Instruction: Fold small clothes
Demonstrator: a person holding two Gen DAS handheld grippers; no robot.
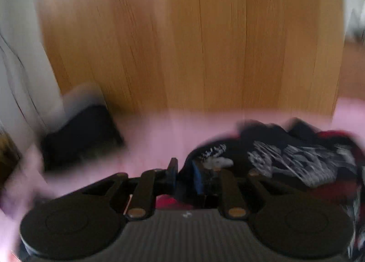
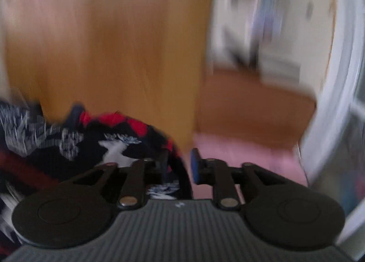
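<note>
Left wrist view first, and it's a smeared picture. My left gripper (image 1: pixel 183 173) is angled down at a pink bedspread (image 1: pixel 146 129), and the black garment with white print and red trim (image 1: pixel 285 159) lies crumpled just right of my fingertips, spilling off toward the right edge. The jaws stand close together with only a narrow slot between the blue pads, and dark cloth fills that slot. It looks to me like a pinch on the garment's near edge, with a bit of red fabric showing beneath the fingers. Away to the left sits a dark folded item (image 1: pixel 79 134) on the bedspread, well apart from the pile. It may be a piece already folded, though I can't tell through the blur. Behind everything stands a wooden wardrobe panel (image 1: pixel 205 45).

Over to the right wrist view. My right gripper (image 2: pixel 180 166) has its jaws parted, a clear gap between them. The garment's dark hem runs through that gap against the left finger, but the right pad (image 2: pixel 195 168) stands clear of it with pink bedspread behind, so nothing is clamped here. The garment bunches up to the left, red trim along its top.

My read on progress: this garment is a heap with no crease in it, so spreading and every fold remain.
</note>
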